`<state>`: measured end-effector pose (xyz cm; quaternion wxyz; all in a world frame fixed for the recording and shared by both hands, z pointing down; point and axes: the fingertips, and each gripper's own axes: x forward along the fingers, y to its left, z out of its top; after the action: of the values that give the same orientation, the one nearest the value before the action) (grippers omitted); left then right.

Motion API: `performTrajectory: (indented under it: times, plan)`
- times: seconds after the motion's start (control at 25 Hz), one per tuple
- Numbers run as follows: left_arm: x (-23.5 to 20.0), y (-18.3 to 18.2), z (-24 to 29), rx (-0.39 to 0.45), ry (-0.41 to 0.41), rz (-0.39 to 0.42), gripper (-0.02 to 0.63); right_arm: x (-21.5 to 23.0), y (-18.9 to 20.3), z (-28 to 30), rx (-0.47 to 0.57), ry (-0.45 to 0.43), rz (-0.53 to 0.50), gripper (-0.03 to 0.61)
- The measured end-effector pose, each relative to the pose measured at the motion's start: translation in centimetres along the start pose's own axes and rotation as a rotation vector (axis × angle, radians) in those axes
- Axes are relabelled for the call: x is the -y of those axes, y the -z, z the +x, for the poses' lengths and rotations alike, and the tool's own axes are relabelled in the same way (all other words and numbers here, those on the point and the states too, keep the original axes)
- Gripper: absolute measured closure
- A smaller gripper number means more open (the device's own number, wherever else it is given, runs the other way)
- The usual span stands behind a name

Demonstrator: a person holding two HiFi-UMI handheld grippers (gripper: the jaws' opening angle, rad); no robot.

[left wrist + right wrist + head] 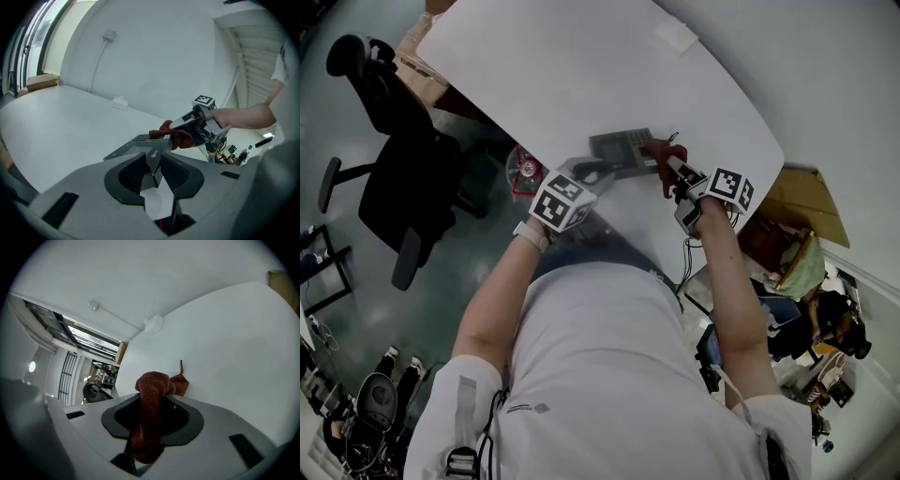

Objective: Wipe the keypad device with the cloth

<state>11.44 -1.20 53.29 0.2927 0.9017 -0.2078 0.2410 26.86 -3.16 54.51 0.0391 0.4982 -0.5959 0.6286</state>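
Note:
The grey keypad device [621,145] lies on the white table [581,66] near its front edge. My left gripper [598,169] grips the device's near corner; in the left gripper view the device's edge [136,146] is pinched between the jaws of my left gripper [153,164]. My right gripper [670,166] is shut on a bunched red cloth [661,152] at the device's right end. The cloth [152,390] fills that gripper's [150,416] jaws and hides the device in the right gripper view. From the left gripper view the cloth [177,136] sits by the keypad's far right corner; contact is unclear.
A small white block [675,37] rests far back on the table. A black office chair [394,141] stands on the floor at the left. A cardboard box [802,202] and clutter sit beyond the table's right end. The table edge runs close under both grippers.

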Motion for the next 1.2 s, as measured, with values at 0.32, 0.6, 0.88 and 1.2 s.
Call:
performTrajectory:
  times: [0.32,0.6,0.88,1.2]
  plan:
    - [0.3,-0.1,0.0,-0.013,0.025,0.001,0.509,1.1,-1.3,2.8,-0.038,0.034,0.007,0.453]
    - [0.3,0.2,0.0,-0.009,0.043,-0.009,0.509,2.8,-1.8,5.4,-0.107,0.156,-0.161,0.453]
    - [0.6,0.0,0.0,-0.013,0.052,-0.008,0.511,1.8,-3.3,6.3,-0.155,0.239,-0.425,0.453]
    - [0.6,0.1,0.1,-0.012,0.056,-0.012,0.512,0.2,-4.3,8.2,-0.167,0.225,-0.5,0.453]
